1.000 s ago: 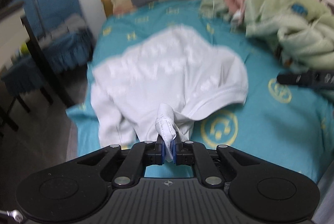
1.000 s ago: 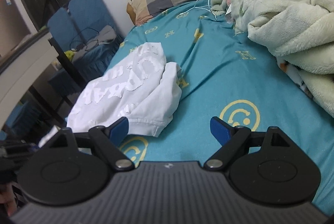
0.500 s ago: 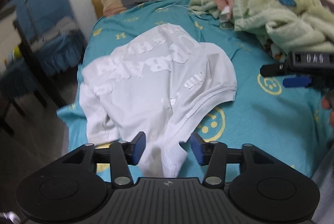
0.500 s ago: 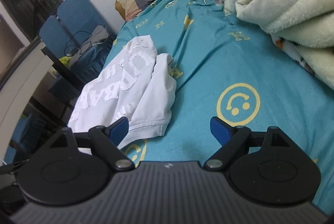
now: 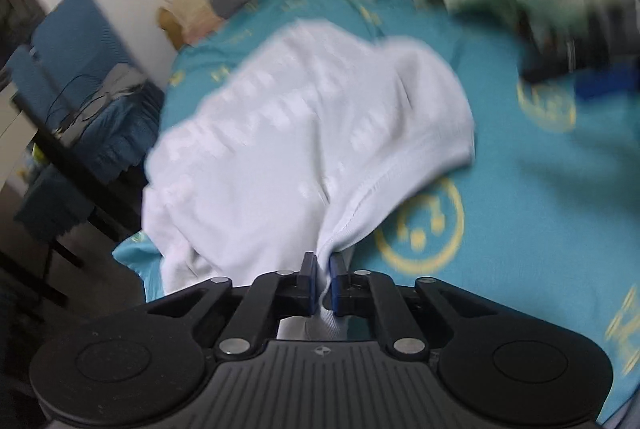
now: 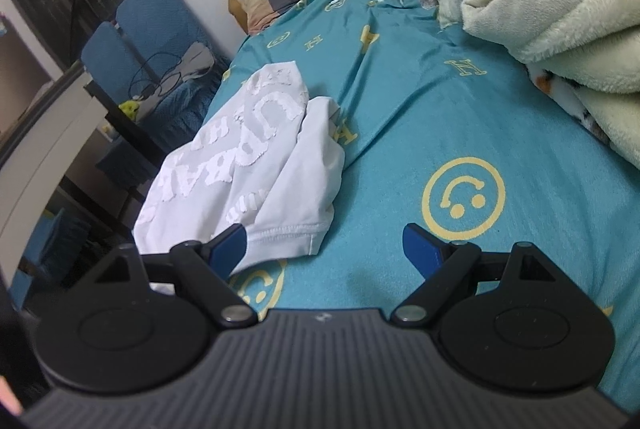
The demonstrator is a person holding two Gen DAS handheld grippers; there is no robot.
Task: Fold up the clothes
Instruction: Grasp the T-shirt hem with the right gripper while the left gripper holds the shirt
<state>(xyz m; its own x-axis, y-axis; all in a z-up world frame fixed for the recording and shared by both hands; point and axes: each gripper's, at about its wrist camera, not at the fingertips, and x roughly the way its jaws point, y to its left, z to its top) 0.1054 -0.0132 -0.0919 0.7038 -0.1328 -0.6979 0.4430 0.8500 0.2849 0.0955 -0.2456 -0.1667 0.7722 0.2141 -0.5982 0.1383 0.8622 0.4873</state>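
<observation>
Left wrist view: white tee [image 5: 304, 133] lies crumpled on teal bedsheet [image 5: 520, 221] near the bed's edge; our left gripper [image 5: 323, 281] is clamped on its hem. Right gripper [image 6: 324, 245] hangs w/ jaws wide, empty. Risk: w/ one pinch only, pulling bunches fabric or drags it off the edge.

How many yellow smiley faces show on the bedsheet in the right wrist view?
2. One full smiley face lies on the open sheet right of the white shirt; another sits near the shirt's hem, partly covered. Others may be hidden.
</observation>
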